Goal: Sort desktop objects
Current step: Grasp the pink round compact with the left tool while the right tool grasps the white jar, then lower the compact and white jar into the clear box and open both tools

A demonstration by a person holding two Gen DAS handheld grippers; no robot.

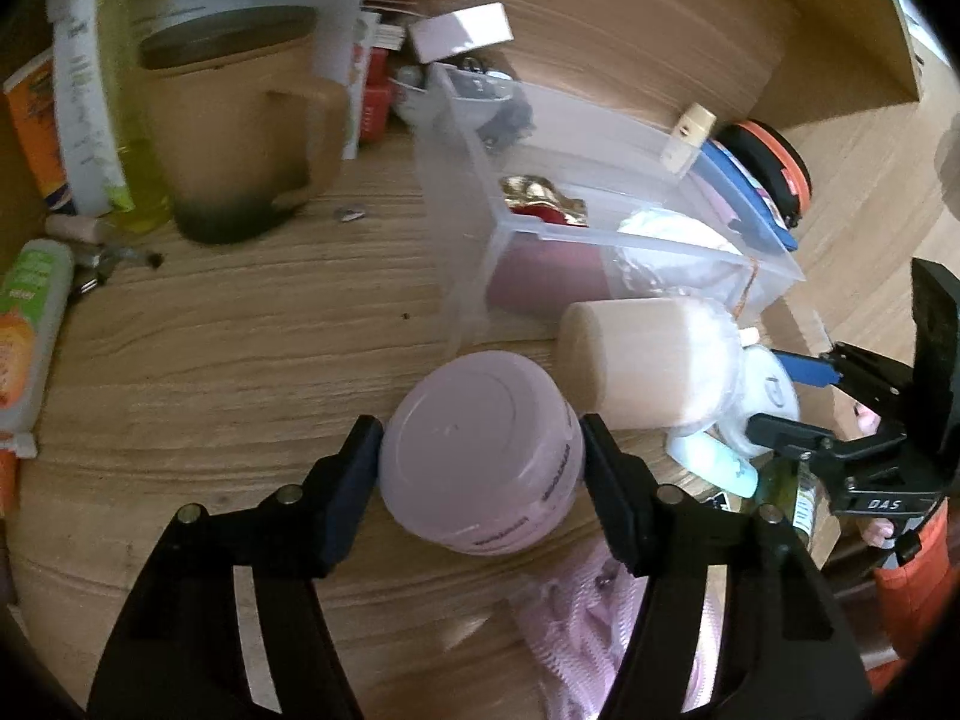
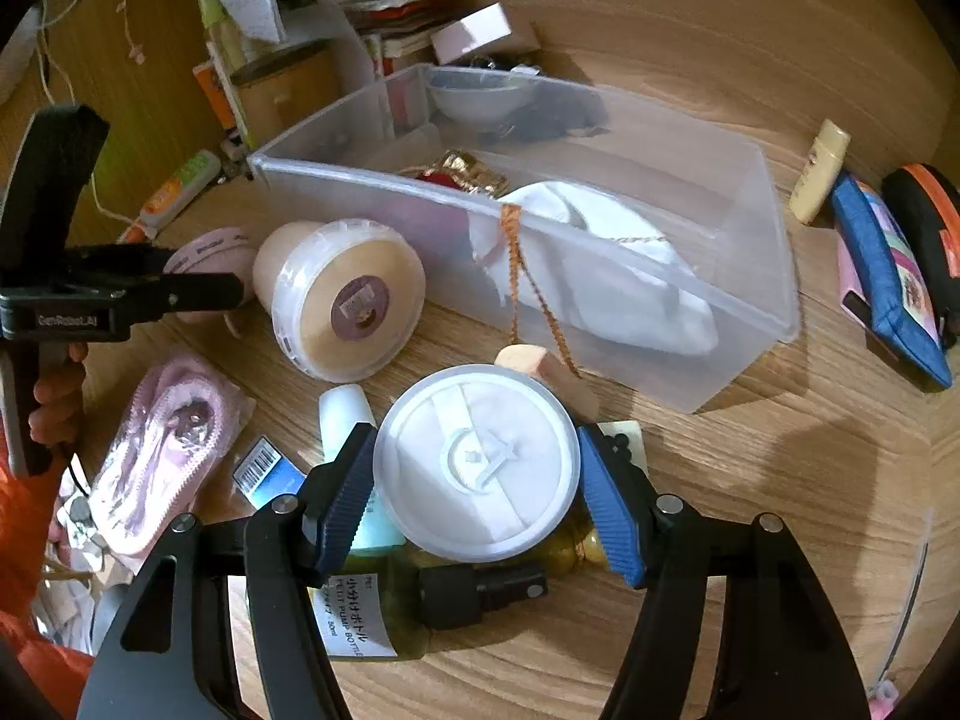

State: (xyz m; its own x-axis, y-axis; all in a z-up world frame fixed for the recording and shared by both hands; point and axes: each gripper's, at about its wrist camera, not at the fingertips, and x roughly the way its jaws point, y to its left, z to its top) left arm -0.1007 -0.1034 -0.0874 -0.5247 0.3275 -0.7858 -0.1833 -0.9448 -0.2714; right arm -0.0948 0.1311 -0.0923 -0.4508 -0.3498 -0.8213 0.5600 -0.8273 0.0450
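Note:
My left gripper (image 1: 483, 450) is shut on a pink round jar (image 1: 480, 450), just above the wooden desk (image 1: 240, 330); the jar also shows in the right wrist view (image 2: 210, 252). My right gripper (image 2: 477, 468) is shut on a white round puff case (image 2: 477, 462), which also shows in the left wrist view (image 1: 771, 390). A clear plastic bin (image 2: 600, 276) lies ahead, holding a white pouch (image 2: 600, 276) and a gold-wrapped item (image 2: 471, 171). A beige tub (image 2: 342, 300) lies on its side beside the bin.
A tan mug (image 1: 234, 138), tubes (image 1: 30, 330) and boxes crowd the back left. A blue pouch (image 2: 888, 282) and cream tube (image 2: 819, 171) lie right of the bin. A yellow pump bottle (image 2: 420, 600), mint tube (image 2: 348, 420) and pink knit piece (image 2: 162, 450) lie near my right gripper.

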